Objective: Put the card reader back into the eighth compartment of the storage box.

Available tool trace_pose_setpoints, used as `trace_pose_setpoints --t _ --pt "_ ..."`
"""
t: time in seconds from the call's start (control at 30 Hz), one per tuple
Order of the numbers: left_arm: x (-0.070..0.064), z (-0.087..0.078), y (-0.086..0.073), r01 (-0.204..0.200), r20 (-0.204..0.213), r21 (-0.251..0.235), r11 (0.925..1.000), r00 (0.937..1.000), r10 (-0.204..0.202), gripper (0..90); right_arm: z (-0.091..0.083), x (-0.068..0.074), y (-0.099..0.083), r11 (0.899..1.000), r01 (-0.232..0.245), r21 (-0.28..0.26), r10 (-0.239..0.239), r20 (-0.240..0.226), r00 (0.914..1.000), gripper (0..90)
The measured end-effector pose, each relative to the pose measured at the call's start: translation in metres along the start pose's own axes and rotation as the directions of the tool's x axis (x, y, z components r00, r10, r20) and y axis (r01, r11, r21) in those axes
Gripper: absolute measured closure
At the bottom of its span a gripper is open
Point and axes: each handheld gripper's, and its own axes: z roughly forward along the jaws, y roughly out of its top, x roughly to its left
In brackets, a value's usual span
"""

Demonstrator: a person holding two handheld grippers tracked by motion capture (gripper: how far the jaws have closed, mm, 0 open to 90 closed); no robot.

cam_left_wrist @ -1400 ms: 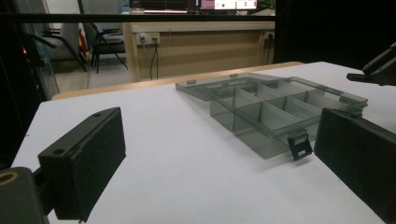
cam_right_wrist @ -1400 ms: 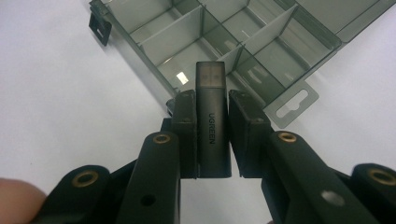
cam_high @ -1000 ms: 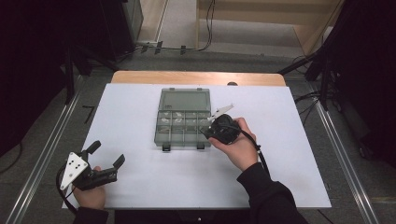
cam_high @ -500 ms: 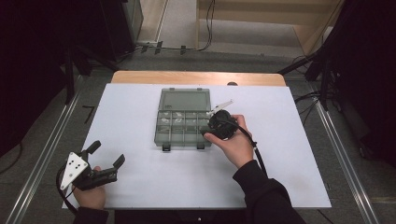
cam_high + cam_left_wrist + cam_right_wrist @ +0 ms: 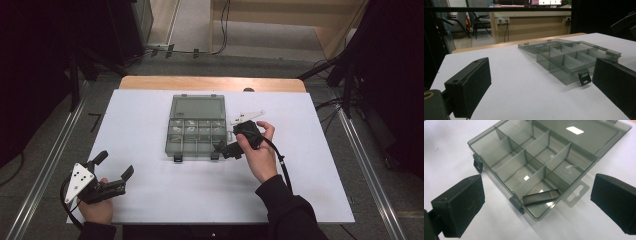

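On the far left the room is dark, and a grey metal rail (image 5: 47, 165) runs along the grey floor (image 5: 30, 165) beside my surface. My surface is a wide white sheet (image 5: 150, 195) with a strip of light wood (image 5: 210, 83) at its far edge.

My left gripper (image 5: 114, 174) sits at the near left corner of the white surface, in my left hand (image 5: 95, 210). Its two black jaws are wide apart and hold nothing. A grey three-cornered plate (image 5: 79, 177) sits on top of it.

In the middle lies a smoky grey see-through plastic box with small compartments (image 5: 196, 132). Its flat lid (image 5: 197, 107) is open and lies back, away from me. Two little black clasps (image 5: 177, 158) stick out at its near edge. In the right gripper view a small shiny metal stick (image 5: 541, 196) lies in the corner compartment near the box's hang tab (image 5: 575, 193).

Just right of the box is my right gripper (image 5: 223, 148), held in my right hand (image 5: 260, 150). It points at the box's near right corner. Its jaws are wide apart too, with nothing between them.

Behind the surface I see a wooden wall panel (image 5: 529, 25) with a plug socket (image 5: 504, 20), some black cables (image 5: 220, 30) and a chair (image 5: 477, 23). The right side of the room is dark.
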Motion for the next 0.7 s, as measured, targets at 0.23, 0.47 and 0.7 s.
trace_pose_setpoints --t 0.23,0.47,0.7 --pt "0.000 0.000 0.000 0.001 0.000 -0.001 1.0000 1.0000 -0.001 2.3 -0.008 0.001 -0.007 1.000 0.008 -0.019 -0.008 -0.017 0.9998 0.0" --pt "0.000 0.000 0.000 0.001 0.000 -0.001 1.0000 1.0000 -0.001 2.3 -0.015 -0.001 -0.015 0.999 0.006 -0.052 -0.007 -0.028 0.9996 0.0" --pt "0.000 0.000 0.000 0.001 -0.002 -0.001 1.0000 1.0000 -0.001 2.3 -0.024 -0.004 -0.024 0.995 0.002 -0.102 -0.006 -0.038 0.9993 0.0"
